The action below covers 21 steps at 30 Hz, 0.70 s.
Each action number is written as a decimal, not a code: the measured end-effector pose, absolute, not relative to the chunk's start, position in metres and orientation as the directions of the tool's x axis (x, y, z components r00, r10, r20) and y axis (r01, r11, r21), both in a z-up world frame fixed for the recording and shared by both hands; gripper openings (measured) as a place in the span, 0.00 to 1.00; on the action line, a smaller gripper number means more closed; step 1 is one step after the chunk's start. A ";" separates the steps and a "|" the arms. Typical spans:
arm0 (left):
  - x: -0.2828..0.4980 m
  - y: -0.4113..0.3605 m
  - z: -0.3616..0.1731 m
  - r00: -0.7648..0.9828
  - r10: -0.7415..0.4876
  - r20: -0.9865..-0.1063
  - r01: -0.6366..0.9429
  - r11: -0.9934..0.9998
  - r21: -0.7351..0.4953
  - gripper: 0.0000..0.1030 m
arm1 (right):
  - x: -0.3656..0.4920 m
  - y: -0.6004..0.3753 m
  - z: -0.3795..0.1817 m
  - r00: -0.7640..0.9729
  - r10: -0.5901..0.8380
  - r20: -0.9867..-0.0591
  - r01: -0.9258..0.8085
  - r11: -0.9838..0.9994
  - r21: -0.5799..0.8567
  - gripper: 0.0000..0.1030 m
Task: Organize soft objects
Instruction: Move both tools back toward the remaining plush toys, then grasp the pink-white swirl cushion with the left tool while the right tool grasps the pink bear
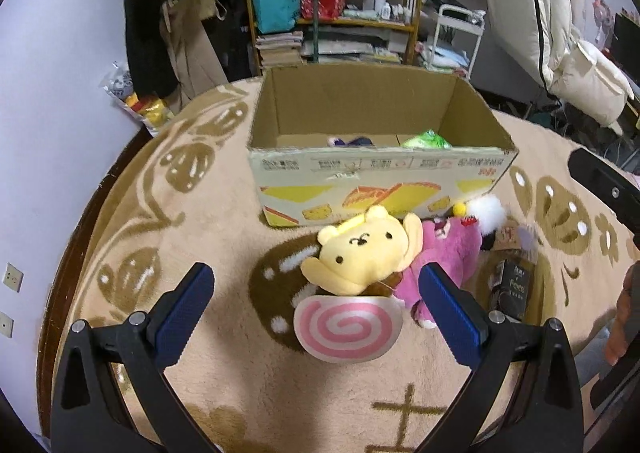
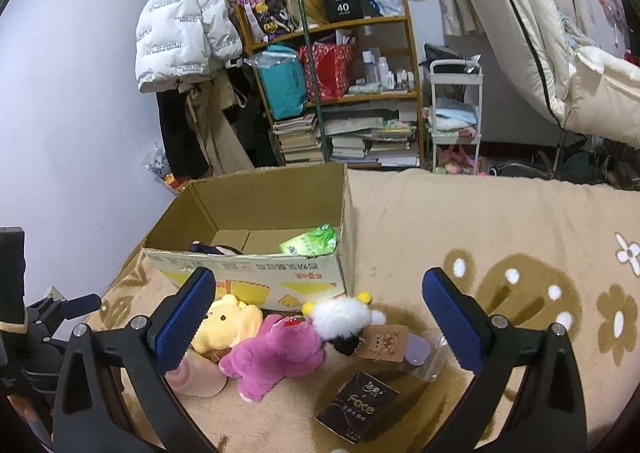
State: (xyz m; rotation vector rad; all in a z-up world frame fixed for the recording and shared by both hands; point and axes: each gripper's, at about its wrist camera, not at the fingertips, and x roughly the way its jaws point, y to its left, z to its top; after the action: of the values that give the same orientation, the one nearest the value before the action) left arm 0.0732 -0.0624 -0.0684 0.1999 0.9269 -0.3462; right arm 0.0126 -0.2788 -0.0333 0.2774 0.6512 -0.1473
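Observation:
A yellow bear plush (image 1: 362,253) lies on the rug in front of an open cardboard box (image 1: 376,177), with a pink swirl cushion (image 1: 347,327) just before it and a purple plush (image 1: 446,257) at its right. My left gripper (image 1: 314,289) hangs open above them, the yellow bear between its blue pads. In the right wrist view the yellow bear (image 2: 226,327), purple plush (image 2: 276,353) and a white fluffy toy (image 2: 342,319) lie between the open fingers of my right gripper (image 2: 318,293). The box (image 2: 256,265) holds a green packet (image 2: 310,241) and a dark item (image 2: 212,249).
A black "Face" pack (image 2: 358,407) and a tagged clear bag (image 2: 404,347) lie on the beige rug (image 2: 500,237). Behind the box stand a loaded bookshelf (image 2: 344,93), hanging coats (image 2: 184,41) and a white cart (image 2: 454,117). A hand (image 1: 624,321) shows at the right edge.

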 end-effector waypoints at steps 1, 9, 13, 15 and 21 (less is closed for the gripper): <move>0.074 -0.064 -0.071 0.542 -0.205 -0.815 0.379 0.925 0.020 0.98 | 0.015 -0.278 -0.036 0.782 -0.046 -0.621 0.220 0.954 0.206 1.00; 0.083 -0.072 -0.091 0.459 -0.217 -0.862 0.406 0.914 -0.014 0.98 | 0.031 -0.272 -0.053 0.749 -0.024 -0.663 0.209 0.957 0.202 1.00; 0.086 -0.074 -0.099 0.440 -0.209 -0.873 0.406 0.914 -0.015 0.98 | 0.036 -0.271 -0.066 0.724 0.004 -0.689 0.205 0.953 0.221 1.00; 0.087 -0.074 -0.102 0.424 -0.210 -0.881 0.410 0.912 -0.021 0.98 | 0.038 -0.269 -0.072 0.713 0.017 -0.701 0.204 0.952 0.229 1.00; 0.090 -0.080 -0.111 0.380 -0.215 -0.900 0.430 0.902 -0.034 0.98 | 0.047 -0.262 -0.086 0.683 0.035 -0.729 0.197 0.953 0.230 1.00</move>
State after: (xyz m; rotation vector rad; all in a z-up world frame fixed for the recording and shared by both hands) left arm 0.0902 -0.0798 -0.1109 0.2190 1.1089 -0.4158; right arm 0.0472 -0.2620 -0.0856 0.3029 0.8165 -0.0928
